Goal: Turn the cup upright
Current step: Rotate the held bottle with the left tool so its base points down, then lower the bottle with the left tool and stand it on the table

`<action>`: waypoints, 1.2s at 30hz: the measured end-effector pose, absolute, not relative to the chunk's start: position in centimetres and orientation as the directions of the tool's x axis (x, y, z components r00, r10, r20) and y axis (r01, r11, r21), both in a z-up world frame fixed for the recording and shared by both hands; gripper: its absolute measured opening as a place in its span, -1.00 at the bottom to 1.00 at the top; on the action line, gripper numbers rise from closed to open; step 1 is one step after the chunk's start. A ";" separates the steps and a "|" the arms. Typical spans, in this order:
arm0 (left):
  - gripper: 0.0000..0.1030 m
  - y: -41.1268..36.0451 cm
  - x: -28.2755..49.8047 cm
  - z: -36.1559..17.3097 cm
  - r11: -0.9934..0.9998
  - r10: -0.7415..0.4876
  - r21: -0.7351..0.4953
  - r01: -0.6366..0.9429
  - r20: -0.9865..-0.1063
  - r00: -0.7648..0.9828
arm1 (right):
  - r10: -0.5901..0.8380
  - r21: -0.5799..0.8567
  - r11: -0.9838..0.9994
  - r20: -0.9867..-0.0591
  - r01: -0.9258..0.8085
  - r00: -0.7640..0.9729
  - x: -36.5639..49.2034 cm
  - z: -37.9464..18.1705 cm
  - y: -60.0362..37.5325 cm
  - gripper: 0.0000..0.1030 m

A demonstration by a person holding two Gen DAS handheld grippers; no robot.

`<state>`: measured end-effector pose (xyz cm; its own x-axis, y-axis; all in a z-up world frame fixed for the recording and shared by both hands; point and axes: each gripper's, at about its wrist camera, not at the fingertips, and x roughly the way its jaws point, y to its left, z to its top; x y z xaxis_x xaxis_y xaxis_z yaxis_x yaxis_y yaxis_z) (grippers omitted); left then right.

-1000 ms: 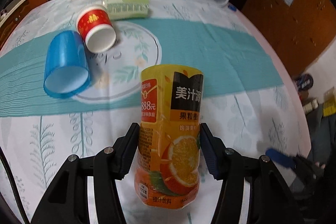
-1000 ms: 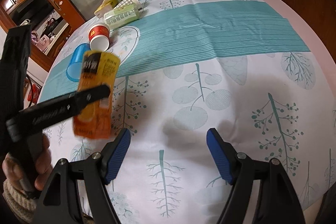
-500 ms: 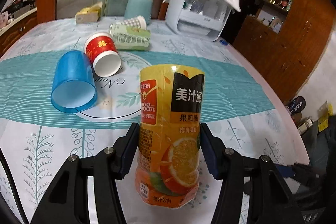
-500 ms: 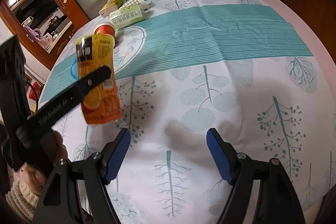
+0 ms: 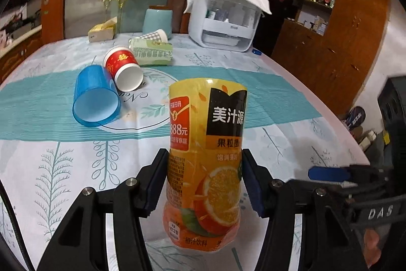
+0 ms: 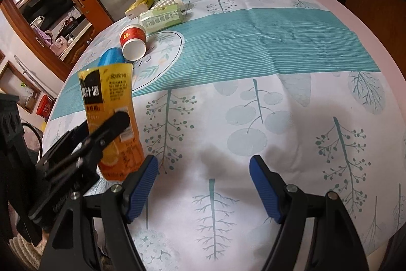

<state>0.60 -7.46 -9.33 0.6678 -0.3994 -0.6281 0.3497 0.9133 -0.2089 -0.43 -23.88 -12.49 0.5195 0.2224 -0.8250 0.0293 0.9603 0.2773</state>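
Observation:
My left gripper (image 5: 204, 184) is shut on an orange juice-label cup (image 5: 206, 149) and holds it upright, its base at or just above the tablecloth. The same cup (image 6: 111, 116) shows at the left of the right wrist view, clamped by the left gripper (image 6: 101, 136). My right gripper (image 6: 203, 184) is open and empty over the near part of the table, to the right of the cup. One blue pad of it (image 5: 327, 173) shows at the right in the left wrist view.
A blue cup (image 5: 95, 98), a red paper cup (image 5: 124, 67), a green-label cup (image 5: 152, 55) and a checked cup (image 5: 154, 36) lie on their sides further back. A white organiser box (image 5: 225, 24), a teal jar (image 5: 158, 20) and a tissue box (image 5: 102, 29) stand at the far edge.
My left gripper has turned the orange cup from tilted to upright and brought it down toward the table. The right gripper has stayed open and nearly still.

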 end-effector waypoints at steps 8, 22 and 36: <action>0.05 -8.1 0.0 -8.6 0.894 -0.437 -0.193 0.405 -0.575 0.691 | 0.221 0.270 0.963 -0.826 0.020 0.519 0.0 -12.0 -23.7 0.46; 0.11 -8.3 0.8 -8.6 0.881 -0.461 -0.195 0.432 -0.562 0.687 | 0.220 0.280 0.960 -0.796 0.021 0.563 1.1 -10.6 -23.9 0.46; 0.23 -7.9 0.1 -7.7 0.879 -0.464 -0.175 0.444 -0.537 0.705 | 0.246 0.312 0.950 -0.777 0.016 0.579 0.6 -10.0 -24.2 0.46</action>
